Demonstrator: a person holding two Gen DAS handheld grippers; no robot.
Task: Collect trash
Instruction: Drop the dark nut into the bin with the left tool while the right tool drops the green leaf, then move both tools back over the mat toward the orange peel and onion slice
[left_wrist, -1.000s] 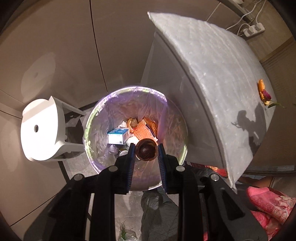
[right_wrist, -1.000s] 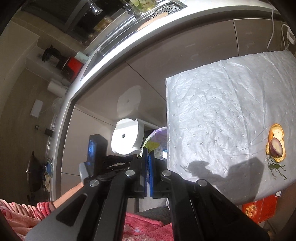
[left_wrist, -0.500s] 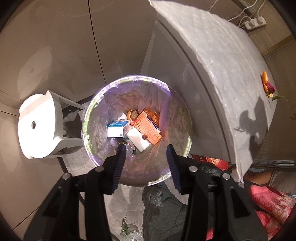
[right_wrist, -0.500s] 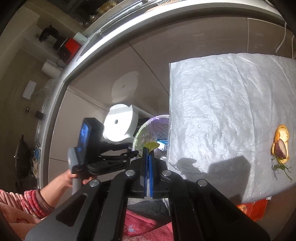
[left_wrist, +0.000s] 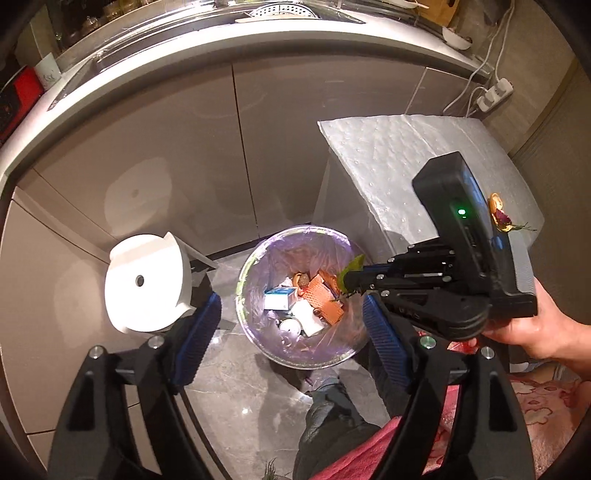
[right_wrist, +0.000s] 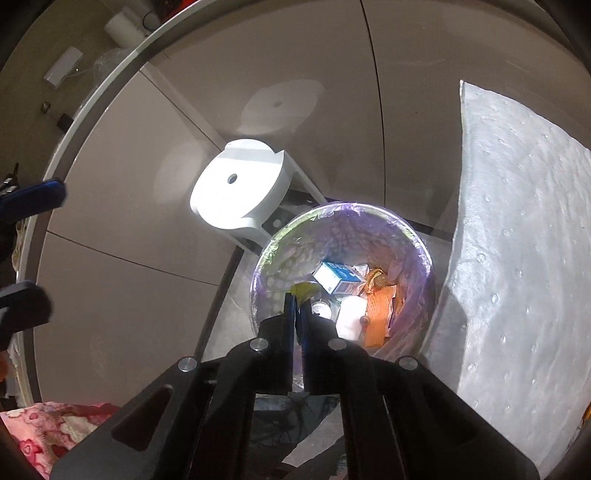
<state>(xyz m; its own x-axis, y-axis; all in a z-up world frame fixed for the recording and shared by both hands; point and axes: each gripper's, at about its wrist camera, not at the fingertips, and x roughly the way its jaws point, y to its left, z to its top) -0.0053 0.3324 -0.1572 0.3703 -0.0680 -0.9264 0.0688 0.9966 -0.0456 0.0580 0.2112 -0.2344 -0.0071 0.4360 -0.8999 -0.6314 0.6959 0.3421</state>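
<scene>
A round trash bin (left_wrist: 258, 343) lined with a clear bag stands on the floor; it also shows in the right wrist view (right_wrist: 424, 254). It holds a blue-white carton (left_wrist: 279, 298), an orange wrapper (left_wrist: 325, 299) and other scraps. My left gripper (left_wrist: 291, 325) is open and empty, raised above the bin. My right gripper (right_wrist: 297, 297) is shut on a green leaf (right_wrist: 304, 290) and holds it over the bin; in the left wrist view the right gripper (left_wrist: 349, 282) reaches in from the right with the leaf (left_wrist: 352, 266).
A white stool (left_wrist: 147, 284) stands left of the bin. A table under a white padded sheet (left_wrist: 406, 155) stands to the right, with fruit peel and a plant stem (left_wrist: 500, 218) on it. Cabinet fronts lie behind.
My left gripper opened and let a brown round item fall into the bin, then rose and pulled back. My right gripper, shut on the leaf, moved from the table to over the bin.
</scene>
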